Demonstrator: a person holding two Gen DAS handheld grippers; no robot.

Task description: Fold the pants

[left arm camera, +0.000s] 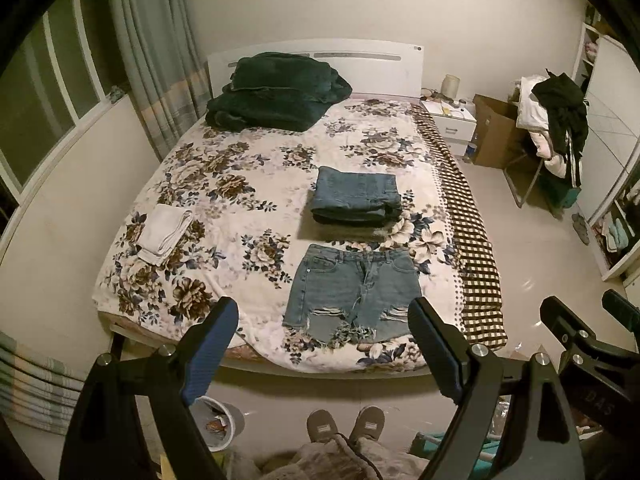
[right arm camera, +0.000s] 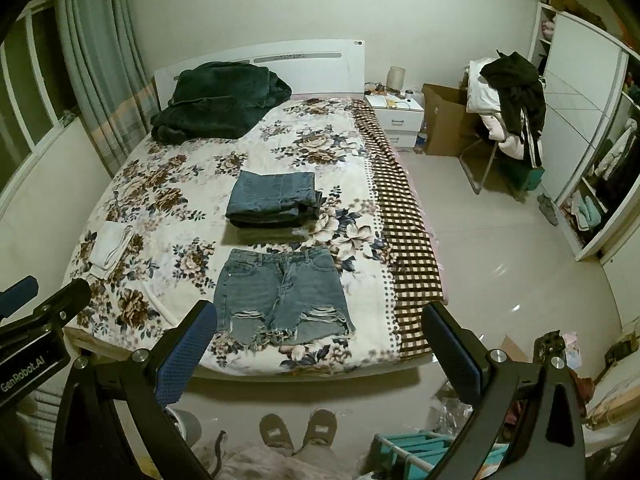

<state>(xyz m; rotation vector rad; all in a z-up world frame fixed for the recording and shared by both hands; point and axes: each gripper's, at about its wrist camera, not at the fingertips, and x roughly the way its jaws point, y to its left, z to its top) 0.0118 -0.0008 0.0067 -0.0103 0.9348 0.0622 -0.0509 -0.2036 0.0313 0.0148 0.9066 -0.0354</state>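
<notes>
Ripped blue denim shorts [left arm camera: 352, 292] lie flat on the floral bed [left arm camera: 224, 208], waistband away from me, near the foot edge; they also show in the right wrist view [right arm camera: 280, 294]. Behind them is a stack of folded jeans [left arm camera: 356, 198], also in the right wrist view [right arm camera: 274, 200]. My left gripper [left arm camera: 324, 320] is open and empty, held above the foot of the bed. My right gripper [right arm camera: 320, 324] is open and empty beside it. Both are well short of the shorts.
A folded white cloth [left arm camera: 164, 234] lies at the bed's left side and a dark green blanket [left arm camera: 276, 90] at the headboard. A nightstand [left arm camera: 450, 120], cardboard box [left arm camera: 496, 132] and clothes-laden chair [left arm camera: 552, 128] stand right. A bin [left arm camera: 218, 426] and my slippered feet [left arm camera: 346, 426] are below.
</notes>
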